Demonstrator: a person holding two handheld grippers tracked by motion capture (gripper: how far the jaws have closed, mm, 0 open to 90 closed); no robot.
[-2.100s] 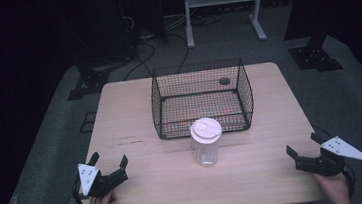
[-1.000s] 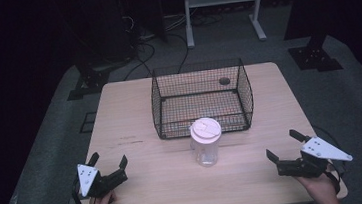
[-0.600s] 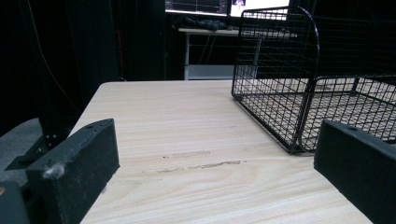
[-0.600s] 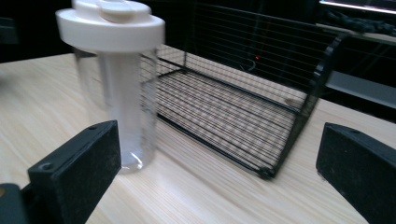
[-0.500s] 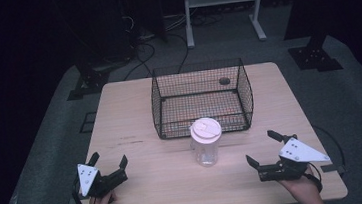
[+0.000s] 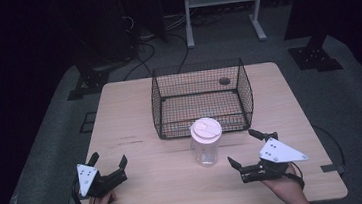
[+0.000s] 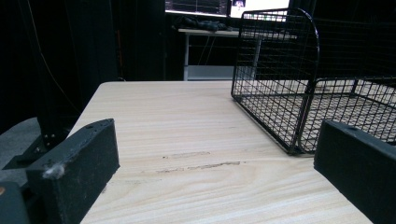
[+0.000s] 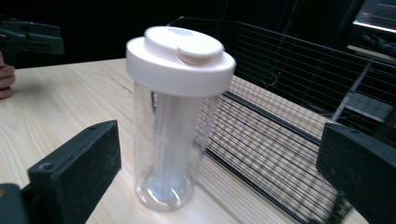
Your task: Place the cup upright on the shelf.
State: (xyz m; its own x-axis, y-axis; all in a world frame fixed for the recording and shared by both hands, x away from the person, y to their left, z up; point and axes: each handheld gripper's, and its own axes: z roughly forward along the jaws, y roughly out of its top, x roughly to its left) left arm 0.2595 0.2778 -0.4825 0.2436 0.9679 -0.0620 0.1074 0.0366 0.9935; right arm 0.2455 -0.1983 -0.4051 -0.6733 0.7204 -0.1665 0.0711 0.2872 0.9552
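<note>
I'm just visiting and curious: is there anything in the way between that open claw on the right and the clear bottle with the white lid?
Nothing visible. The right gripper is open and apart from the bottle, with bare table between them. In the right gripper view the bottle stands upright between the spread jaws. The wire basket sits behind the bottle, not between.

- Clear jar with a white lid.
- Black wire-grid basket.
- Pale wood-grain surface.
- Black tongs, each with a grey plate.
</note>
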